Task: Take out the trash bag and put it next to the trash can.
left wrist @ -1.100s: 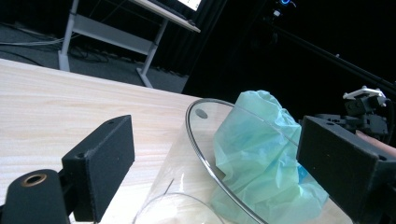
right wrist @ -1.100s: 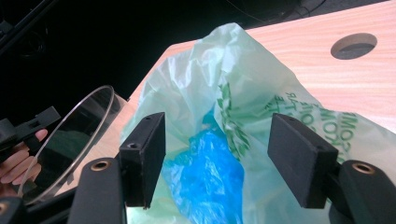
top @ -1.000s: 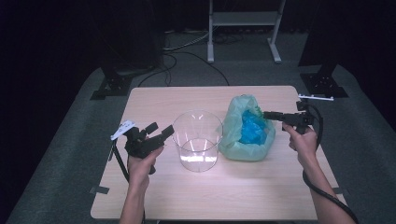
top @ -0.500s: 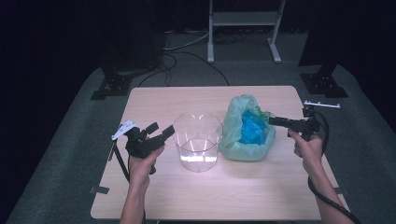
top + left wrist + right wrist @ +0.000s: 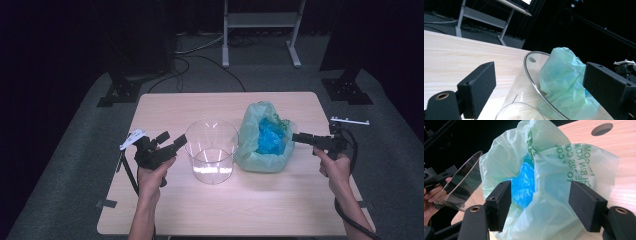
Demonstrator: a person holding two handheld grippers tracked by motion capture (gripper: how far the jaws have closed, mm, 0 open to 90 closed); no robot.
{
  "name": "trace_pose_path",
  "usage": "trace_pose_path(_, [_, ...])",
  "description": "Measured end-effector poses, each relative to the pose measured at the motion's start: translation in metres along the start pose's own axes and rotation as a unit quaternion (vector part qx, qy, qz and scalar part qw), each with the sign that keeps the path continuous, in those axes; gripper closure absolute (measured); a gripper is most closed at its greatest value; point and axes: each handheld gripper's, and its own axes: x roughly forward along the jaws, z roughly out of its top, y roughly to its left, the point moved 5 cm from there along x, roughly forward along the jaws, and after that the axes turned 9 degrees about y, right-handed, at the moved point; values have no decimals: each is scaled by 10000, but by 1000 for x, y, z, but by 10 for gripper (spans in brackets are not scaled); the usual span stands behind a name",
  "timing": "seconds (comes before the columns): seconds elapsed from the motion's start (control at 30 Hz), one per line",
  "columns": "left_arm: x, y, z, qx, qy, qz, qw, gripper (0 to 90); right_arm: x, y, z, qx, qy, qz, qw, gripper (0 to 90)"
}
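Beside the bag (image 5: 265, 140), my right gripper (image 5: 297, 136) has drawn back, jaws wide and empty; left gripper (image 5: 175, 143) waits open by the cylinder (image 5: 211, 150).

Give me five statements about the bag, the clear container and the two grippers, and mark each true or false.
1. The green bag has something blue inside. True.
2. The clear container lies on its side. False: it stands upright on the table.
3. The right gripper is shut on the bag. False: its jaws stand open at the bag's rim.
4. The left gripper is open, its jaws either side of the container's rim. True.
5. The container stands right of the bag in the high view. False: it stands left of it.
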Motion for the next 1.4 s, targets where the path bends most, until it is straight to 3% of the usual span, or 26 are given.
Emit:
trace_pose_path(0.8, [1,-1,-1,-7,11,2,10000,102,-8,-11,-32,37,-46,-41,10000,340])
trace_pose_path(1.4, [1,2,-2,-45,31,21,10000,102,-4,-18,-57,67,-21,-84,9999,340])
